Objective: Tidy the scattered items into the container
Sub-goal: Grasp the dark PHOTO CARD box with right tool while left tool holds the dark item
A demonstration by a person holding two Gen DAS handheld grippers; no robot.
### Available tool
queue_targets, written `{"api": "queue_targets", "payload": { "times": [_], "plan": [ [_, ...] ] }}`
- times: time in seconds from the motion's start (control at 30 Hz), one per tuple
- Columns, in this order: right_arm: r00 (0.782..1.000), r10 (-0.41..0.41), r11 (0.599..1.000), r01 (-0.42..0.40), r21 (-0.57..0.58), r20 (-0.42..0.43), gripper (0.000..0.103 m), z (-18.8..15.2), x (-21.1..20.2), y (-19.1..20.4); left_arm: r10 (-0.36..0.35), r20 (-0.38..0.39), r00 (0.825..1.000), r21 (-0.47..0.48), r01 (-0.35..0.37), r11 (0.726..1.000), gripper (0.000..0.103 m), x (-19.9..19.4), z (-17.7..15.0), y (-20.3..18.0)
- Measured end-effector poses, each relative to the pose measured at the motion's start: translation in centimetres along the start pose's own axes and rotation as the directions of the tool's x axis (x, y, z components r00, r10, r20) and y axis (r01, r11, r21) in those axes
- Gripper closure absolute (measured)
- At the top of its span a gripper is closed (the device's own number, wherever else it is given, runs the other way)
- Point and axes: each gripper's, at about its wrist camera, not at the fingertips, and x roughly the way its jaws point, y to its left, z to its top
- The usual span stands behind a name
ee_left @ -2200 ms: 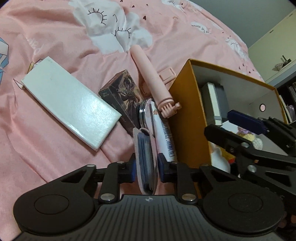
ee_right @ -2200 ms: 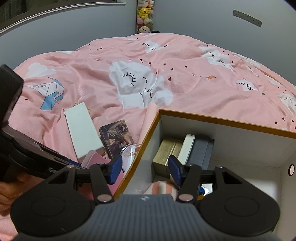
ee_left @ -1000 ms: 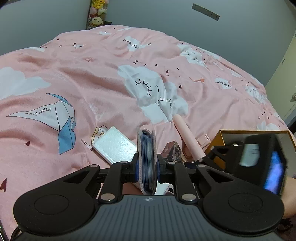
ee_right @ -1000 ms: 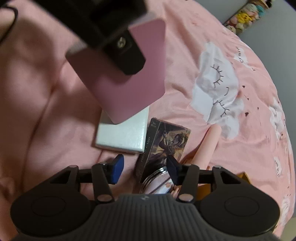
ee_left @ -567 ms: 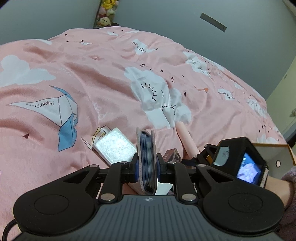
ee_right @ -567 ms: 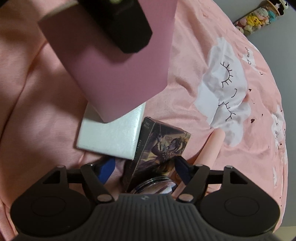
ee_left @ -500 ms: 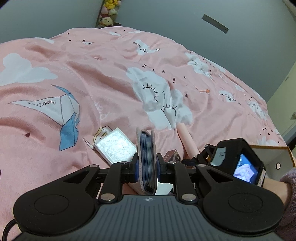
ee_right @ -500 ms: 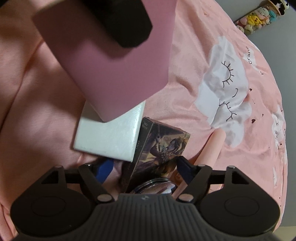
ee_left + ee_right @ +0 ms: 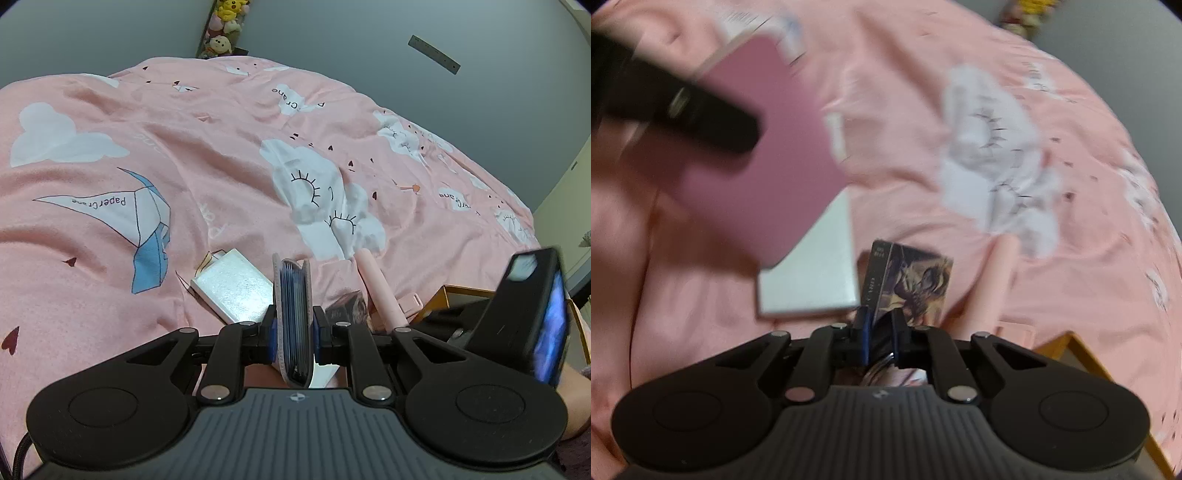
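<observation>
My left gripper (image 9: pixel 294 332) is shut on a pink card wallet (image 9: pixel 293 314) with blue cards inside, held above the bed; it shows blurred at upper left of the right wrist view (image 9: pixel 757 173). My right gripper (image 9: pixel 879 332) is shut on the dark illustrated card box (image 9: pixel 908 280), gripping its near end. The box peeks out in the left wrist view (image 9: pixel 347 306). A white flat box (image 9: pixel 816 273) lies left of it, and a pink stick (image 9: pixel 993 277) lies to its right. The orange container (image 9: pixel 1082 354) has its corner at lower right.
The pink cloud-print bedspread (image 9: pixel 184 147) covers everything. The right gripper's body and screen (image 9: pixel 535 317) sit at the right of the left wrist view, over the container's edge (image 9: pixel 458 291). A round mirror rim (image 9: pixel 882 363) lies under the right gripper. Plush toys (image 9: pixel 221 29) hang on the far wall.
My right gripper has closed from wide open onto the card box. The left gripper keeps holding the wallet aloft, shifted slightly; the right view is motion-blurred.
</observation>
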Motion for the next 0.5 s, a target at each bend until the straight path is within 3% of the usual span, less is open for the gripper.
{"api": "queue_targets", "payload": {
  "times": [0.07,0.1,0.2,0.3,0.5],
  "plan": [
    [0.995,-0.092,0.996,0.092,0.020,0.024,0.103,0.3,-0.4,-0.6,-0.001,0.000,1.000,0.001,0.001,1.000,0.083,-0.1,0.0,0.0],
    [0.996,-0.087,0.995,0.086,0.050,0.022,0.102,0.5,-0.3,-1.2,0.000,0.000,1.000,0.000,0.000,1.000,0.083,0.0,0.0,0.0],
    [0.995,0.097,0.974,-0.092,0.209,-0.017,0.092,1.0,0.2,-3.6,0.000,-0.002,1.000,-0.003,0.000,1.000,0.083,-0.2,-0.2,-0.1],
    [0.987,0.160,0.971,-0.155,0.181,-0.013,0.056,1.3,0.5,-3.4,0.002,-0.004,1.000,-0.007,-0.002,1.000,0.083,-0.2,-0.2,0.0],
    [0.977,0.210,0.940,-0.191,0.281,-0.036,0.053,2.6,2.3,-4.3,-0.004,-0.009,1.000,-0.013,0.004,1.000,0.083,0.0,-0.2,0.0]
  ]
}}
